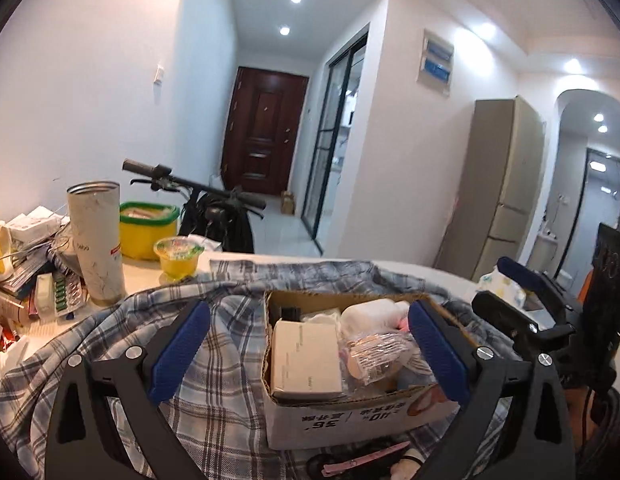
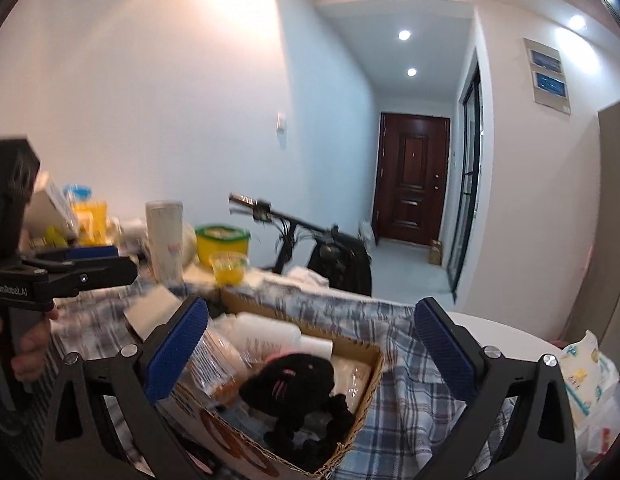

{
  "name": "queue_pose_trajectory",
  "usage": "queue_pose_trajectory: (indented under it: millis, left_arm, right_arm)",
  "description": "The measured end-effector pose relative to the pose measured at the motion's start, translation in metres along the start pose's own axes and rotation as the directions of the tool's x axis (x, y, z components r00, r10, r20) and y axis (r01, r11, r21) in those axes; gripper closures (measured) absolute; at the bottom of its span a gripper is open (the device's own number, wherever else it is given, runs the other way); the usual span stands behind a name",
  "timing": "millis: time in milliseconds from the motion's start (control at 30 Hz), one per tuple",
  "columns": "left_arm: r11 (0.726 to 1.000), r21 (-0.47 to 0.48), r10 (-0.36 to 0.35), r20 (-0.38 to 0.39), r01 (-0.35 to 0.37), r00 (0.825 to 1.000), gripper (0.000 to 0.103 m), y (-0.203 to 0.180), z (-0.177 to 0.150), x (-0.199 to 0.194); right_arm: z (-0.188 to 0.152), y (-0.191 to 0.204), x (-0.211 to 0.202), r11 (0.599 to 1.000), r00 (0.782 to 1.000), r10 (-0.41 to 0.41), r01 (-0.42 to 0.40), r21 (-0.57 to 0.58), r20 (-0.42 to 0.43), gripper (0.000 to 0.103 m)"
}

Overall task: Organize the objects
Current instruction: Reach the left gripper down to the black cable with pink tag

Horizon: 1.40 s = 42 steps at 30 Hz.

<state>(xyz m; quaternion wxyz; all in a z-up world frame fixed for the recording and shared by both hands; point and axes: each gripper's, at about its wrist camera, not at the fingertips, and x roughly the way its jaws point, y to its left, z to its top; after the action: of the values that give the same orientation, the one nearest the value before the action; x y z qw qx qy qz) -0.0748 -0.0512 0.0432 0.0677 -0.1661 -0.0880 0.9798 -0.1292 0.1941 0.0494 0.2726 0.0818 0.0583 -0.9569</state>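
A cardboard box point(image 1: 350, 420) sits on a blue plaid cloth point(image 1: 109, 344) over the table. It holds a white carton point(image 1: 303, 358), a clear wrapped packet point(image 1: 374, 354) and white bundles. My left gripper point(image 1: 310, 354) is open and empty, its blue pads either side of the box. My right gripper point(image 2: 310, 354) is open and empty above the same box point(image 2: 350, 412), where a black plush toy point(image 2: 293, 384) lies. The right gripper also shows in the left wrist view point(image 1: 522, 304), and the left one in the right wrist view point(image 2: 89, 268).
A white tumbler point(image 1: 97, 240), a yellow jelly cup point(image 1: 177, 256), a yellow tub with green rim point(image 1: 147, 228) and a heap of medicine packs point(image 1: 49, 288) crowd the left. A bicycle point(image 1: 213, 208) stands behind. A tissue pack point(image 2: 586, 376) lies right. A pink clip point(image 1: 370, 458) lies in front.
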Motion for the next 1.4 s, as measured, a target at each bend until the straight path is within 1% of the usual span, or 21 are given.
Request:
queue_pose_trajectory:
  millis: [167, 267, 400, 533, 567, 600, 633, 733, 767, 800, 833, 867, 900, 933, 967, 1067, 1133, 1200, 1267, 1333, 1400]
  left_arm:
    - [0.996, 0.066, -0.059, -0.010, 0.060, 0.998, 0.002, -0.012, -0.001, -0.006]
    - [0.989, 0.093, -0.106, -0.064, 0.112, 0.992, 0.002, -0.021, -0.007, -0.006]
    - [0.973, 0.127, -0.173, -0.151, 0.193, 0.973, 0.002, -0.035, -0.019, -0.003]
    - [0.959, 0.163, -0.198, -0.198, 0.231, 0.960, 0.002, -0.047, -0.027, -0.004]
    - [0.955, 0.158, -0.213, -0.218, 0.249, 0.952, 0.002, -0.048, -0.029, -0.003]
    - [0.952, 0.146, -0.229, -0.249, 0.270, 0.941, 0.002, -0.049, -0.031, -0.001]
    - [0.951, 0.136, -0.233, -0.276, 0.278, 0.933, 0.002, -0.049, -0.034, 0.001]
    - [0.960, 0.107, -0.202, -0.371, 0.258, 0.906, 0.002, -0.042, -0.044, 0.012]
    - [0.963, 0.096, -0.197, -0.392, 0.253, 0.899, 0.003, -0.039, -0.046, 0.015]
    - [0.967, 0.082, -0.185, -0.423, 0.240, 0.887, 0.006, -0.035, -0.049, 0.019]
    - [0.972, 0.078, -0.167, -0.446, 0.224, 0.879, 0.011, -0.032, -0.053, 0.022]
    - [0.978, 0.077, -0.135, -0.481, 0.195, 0.866, 0.024, -0.027, -0.059, 0.027]
    - [0.984, 0.067, -0.110, -0.517, 0.168, 0.849, 0.035, -0.024, -0.066, 0.034]
    - [0.986, 0.051, -0.108, -0.538, 0.161, 0.836, 0.038, -0.022, -0.070, 0.039]
    - [0.987, 0.039, -0.108, -0.558, 0.156, 0.823, 0.038, -0.021, -0.074, 0.042]
    - [0.990, 0.044, -0.086, -0.582, 0.137, 0.809, 0.038, -0.024, -0.076, 0.049]
    - [0.991, 0.028, -0.087, -0.604, 0.131, 0.792, 0.038, -0.028, -0.078, 0.053]
    - [0.990, 0.037, -0.081, -0.624, 0.133, 0.777, 0.038, -0.032, -0.082, 0.057]
    - [0.991, 0.059, -0.053, -0.634, 0.116, 0.771, 0.038, -0.035, -0.085, 0.060]
    - [0.993, 0.038, -0.062, -0.638, 0.112, 0.768, 0.038, -0.034, -0.086, 0.062]
    - [0.994, 0.020, -0.070, -0.648, 0.109, 0.758, 0.038, -0.032, -0.088, 0.065]
  right_arm:
    - [0.004, 0.000, 0.000, 0.999, 1.000, 0.027, -0.028, 0.035, 0.015, 0.000]
    - [0.005, -0.002, -0.001, 0.999, 1.000, 0.025, -0.025, 0.033, 0.017, 0.000]
    - [0.005, -0.003, -0.003, 0.999, 1.000, 0.020, -0.021, 0.029, 0.020, 0.000]
    - [0.005, -0.004, -0.003, 0.999, 1.000, 0.020, -0.020, 0.035, 0.021, 0.000]
    - [0.005, -0.005, -0.003, 0.999, 1.000, 0.020, -0.021, 0.038, 0.021, 0.000]
    - [0.005, -0.005, -0.003, 0.999, 1.000, 0.021, -0.022, 0.041, 0.019, 0.000]
    - [0.005, -0.006, -0.002, 0.999, 1.000, 0.020, -0.021, 0.044, 0.018, 0.000]
    - [0.005, -0.009, -0.001, 0.998, 1.000, 0.024, -0.025, 0.058, 0.012, 0.000]
    - [0.004, -0.010, -0.001, 0.998, 1.000, 0.026, -0.027, 0.064, 0.011, 0.000]
    - [0.005, -0.010, -0.001, 0.997, 1.000, 0.030, -0.031, 0.070, 0.009, 0.000]
    - [0.005, -0.011, 0.000, 0.997, 0.999, 0.035, -0.035, 0.074, 0.007, 0.000]
    - [0.005, -0.011, 0.000, 0.996, 0.999, 0.039, -0.039, 0.078, 0.006, 0.000]
    - [0.004, -0.011, 0.000, 0.996, 0.999, 0.042, -0.042, 0.081, 0.003, 0.000]
    - [0.004, -0.011, 0.001, 0.996, 0.999, 0.044, -0.044, 0.082, -0.001, 0.000]
    - [0.004, -0.010, 0.001, 0.996, 0.999, 0.046, -0.046, 0.081, -0.005, 0.000]
    - [0.003, -0.008, 0.002, 0.997, 0.999, 0.048, -0.047, 0.068, -0.012, 0.000]
    - [0.003, -0.007, 0.002, 0.997, 0.999, 0.049, -0.048, 0.063, -0.012, 0.000]
    - [0.003, -0.007, 0.000, 0.997, 0.998, 0.054, -0.054, 0.064, -0.010, 0.000]
    - [0.003, -0.007, -0.001, 0.996, 0.998, 0.057, -0.056, 0.064, -0.009, 0.000]
    - [0.003, -0.008, -0.001, 0.996, 0.998, 0.060, -0.059, 0.070, -0.012, 0.000]
    - [0.003, -0.008, 0.000, 0.995, 0.998, 0.068, -0.067, 0.078, -0.017, 0.000]
